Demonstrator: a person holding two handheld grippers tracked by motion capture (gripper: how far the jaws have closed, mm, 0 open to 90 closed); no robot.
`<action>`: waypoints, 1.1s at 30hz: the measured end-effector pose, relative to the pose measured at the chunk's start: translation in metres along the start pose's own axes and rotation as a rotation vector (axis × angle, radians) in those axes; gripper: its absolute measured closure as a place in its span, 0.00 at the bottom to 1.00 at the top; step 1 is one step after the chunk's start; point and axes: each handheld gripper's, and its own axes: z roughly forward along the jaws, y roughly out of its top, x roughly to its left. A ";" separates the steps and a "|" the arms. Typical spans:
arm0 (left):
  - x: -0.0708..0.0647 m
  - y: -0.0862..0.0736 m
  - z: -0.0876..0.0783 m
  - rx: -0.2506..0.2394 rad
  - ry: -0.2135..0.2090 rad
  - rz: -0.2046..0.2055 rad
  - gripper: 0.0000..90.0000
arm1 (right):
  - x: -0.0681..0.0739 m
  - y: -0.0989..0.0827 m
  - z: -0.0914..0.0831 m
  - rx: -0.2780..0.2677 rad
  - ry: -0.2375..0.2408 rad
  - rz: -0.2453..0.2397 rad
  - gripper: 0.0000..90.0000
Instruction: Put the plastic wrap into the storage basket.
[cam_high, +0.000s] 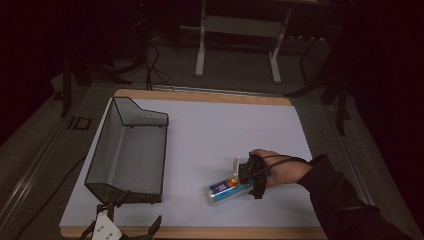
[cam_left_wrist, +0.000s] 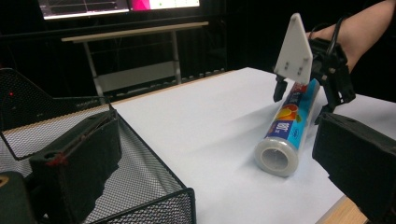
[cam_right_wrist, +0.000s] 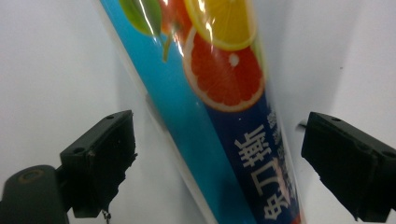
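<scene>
right tongs (cam_high: 243, 176) wide open astride the roll (cam_high: 227, 190) lying on the desk (cam_high: 210, 130), not yet gripped; left tongs (cam_high: 125, 224) open, empty, beside the basket (cam_high: 131, 150); gripping, lifting, probably binning all left.

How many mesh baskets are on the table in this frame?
1. The black mesh basket sits on the left side of the white table, apart from the wrap roll that lies between the jaws of the right gripper.
</scene>
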 end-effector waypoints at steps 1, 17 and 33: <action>0.000 0.000 0.000 0.000 -0.001 -0.001 0.02 | -0.001 0.000 0.002 0.014 0.002 -0.009 0.13; 0.000 -0.001 0.001 0.006 -0.001 0.000 0.02 | 0.003 -0.001 0.026 -0.064 -0.029 -0.180 0.28; 0.001 -0.001 0.004 0.016 -0.002 0.002 0.02 | 0.005 -0.004 0.026 -0.085 -0.040 -0.194 0.31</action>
